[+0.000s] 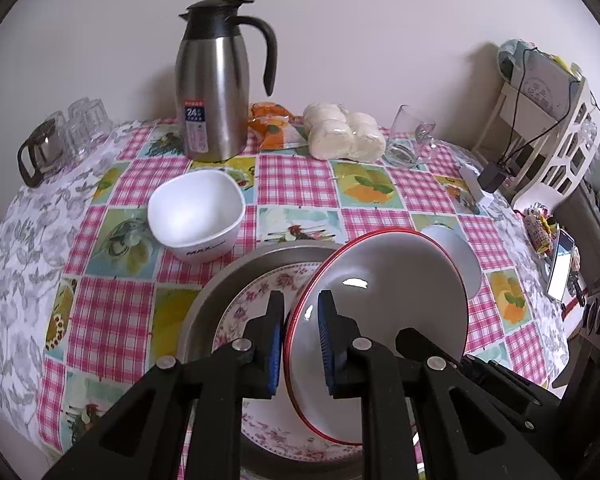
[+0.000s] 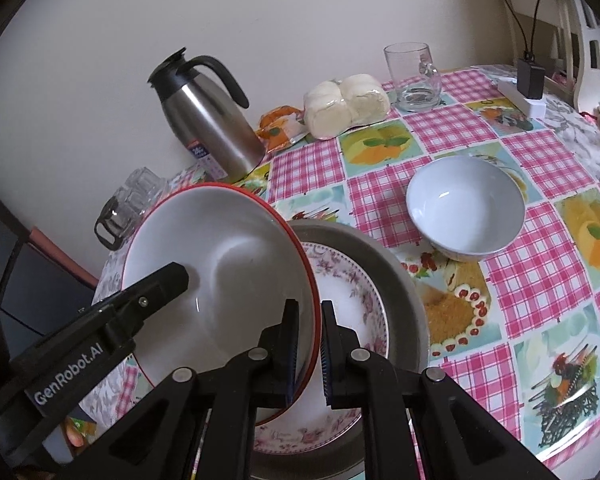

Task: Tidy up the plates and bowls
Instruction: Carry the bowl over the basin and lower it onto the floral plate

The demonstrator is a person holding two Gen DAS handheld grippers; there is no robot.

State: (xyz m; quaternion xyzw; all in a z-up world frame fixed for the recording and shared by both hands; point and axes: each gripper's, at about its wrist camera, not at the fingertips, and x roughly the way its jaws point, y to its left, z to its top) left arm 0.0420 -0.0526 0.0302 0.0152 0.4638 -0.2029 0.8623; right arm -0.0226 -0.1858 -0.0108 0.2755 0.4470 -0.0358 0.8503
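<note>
A red-rimmed white plate (image 1: pixel 384 280) (image 2: pixel 228 276) hangs tilted above a floral plate (image 1: pixel 256 292) (image 2: pixel 352 300), which lies in a grey plate (image 1: pixel 236 268) (image 2: pixel 396 272). My left gripper (image 1: pixel 300 344) is shut on the red-rimmed plate's left rim. My right gripper (image 2: pixel 309 348) is shut on its right rim. The left gripper's finger (image 2: pixel 156 284) shows in the right wrist view. A square white bowl (image 1: pixel 198 212) stands to the left. A round white bowl (image 2: pixel 466 206) (image 1: pixel 460 252) stands to the right.
A steel thermos jug (image 1: pixel 214 80) (image 2: pixel 208 116), wrapped buns (image 1: pixel 342 136) (image 2: pixel 346 104), an orange packet (image 1: pixel 272 124) and a glass mug (image 2: pixel 414 76) (image 1: pixel 410 136) stand along the wall. Upturned glasses (image 1: pixel 72 128) sit at far left. A white rack (image 1: pixel 548 128) stands at right.
</note>
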